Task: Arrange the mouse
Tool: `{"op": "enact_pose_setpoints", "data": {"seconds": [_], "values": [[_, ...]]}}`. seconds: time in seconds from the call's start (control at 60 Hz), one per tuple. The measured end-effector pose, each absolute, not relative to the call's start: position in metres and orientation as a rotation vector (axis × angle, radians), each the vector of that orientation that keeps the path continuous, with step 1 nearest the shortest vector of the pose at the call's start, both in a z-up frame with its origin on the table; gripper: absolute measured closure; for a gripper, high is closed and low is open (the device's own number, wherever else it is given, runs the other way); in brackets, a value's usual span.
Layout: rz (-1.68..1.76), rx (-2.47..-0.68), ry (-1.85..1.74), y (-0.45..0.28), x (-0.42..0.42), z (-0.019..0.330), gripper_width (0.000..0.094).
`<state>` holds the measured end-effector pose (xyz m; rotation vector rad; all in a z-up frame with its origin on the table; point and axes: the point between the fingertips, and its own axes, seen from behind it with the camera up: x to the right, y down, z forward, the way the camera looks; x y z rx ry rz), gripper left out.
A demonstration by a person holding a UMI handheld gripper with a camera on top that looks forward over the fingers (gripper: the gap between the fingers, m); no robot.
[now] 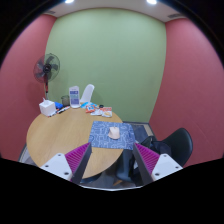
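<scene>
A small pale mouse (114, 132) lies on a blue patterned mouse pad (100, 139) at the near edge of a round wooden table (55, 135). My gripper (112, 160) is held off the table, short of its near edge, with the fingers wide open and nothing between them. The magenta pads (76, 157) stand at either side, and the mouse and pad lie beyond them, ahead and roughly centred.
At the table's far left stand a white box (47, 107), a blue-capped bottle (73, 97) and a white object (87, 94), with small items (100, 113) near them. A standing fan (46, 68) is behind. A black chair (176, 146) stands at the right.
</scene>
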<state>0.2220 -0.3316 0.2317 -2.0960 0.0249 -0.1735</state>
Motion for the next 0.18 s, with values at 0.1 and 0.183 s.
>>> {"op": "enact_pose_setpoints", "data": {"seconds": [0.1,0.183], "values": [[-0.175,-2.085,0.024,-0.3393,0.2223,0.2398,0.0096],[-0.184,-2.08,0.012,-0.3424,0.2213,0.2414,0.0097]]}}
